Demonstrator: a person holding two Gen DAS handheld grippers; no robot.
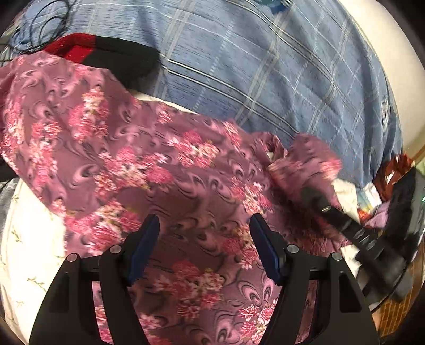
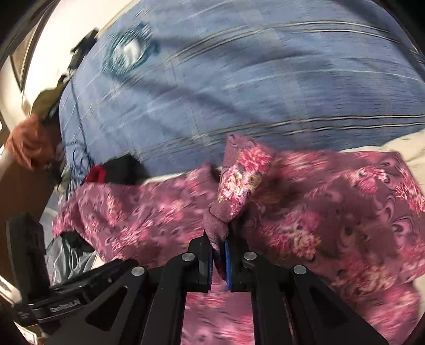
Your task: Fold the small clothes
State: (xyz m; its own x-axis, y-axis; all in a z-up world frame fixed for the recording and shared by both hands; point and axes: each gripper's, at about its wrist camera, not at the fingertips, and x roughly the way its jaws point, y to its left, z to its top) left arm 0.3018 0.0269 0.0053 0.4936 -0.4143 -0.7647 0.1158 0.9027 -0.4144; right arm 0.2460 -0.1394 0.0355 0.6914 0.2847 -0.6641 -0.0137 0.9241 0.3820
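Observation:
A mauve garment with pink flowers [image 1: 148,169] lies spread across the bed. My left gripper [image 1: 204,228] hovers just above its middle, open, with only flat cloth showing between the blue pads. In the right wrist view my right gripper [image 2: 219,252] is shut on a bunched edge of the flowered garment [image 2: 239,185], which rises folded from the jaws over the rest of the cloth. That right gripper [image 1: 316,196] also shows at the right of the left wrist view, blurred, with a lifted corner of the cloth at its tip.
A blue checked bedspread [image 1: 265,66] covers the bed beyond the garment. A red and black cloth [image 1: 101,53] and a dark cable [image 1: 45,24] lie at the far left. A white sheet with small sprigs [image 1: 29,252] shows under the garment. Clutter [image 1: 395,185] sits at the bed's right edge.

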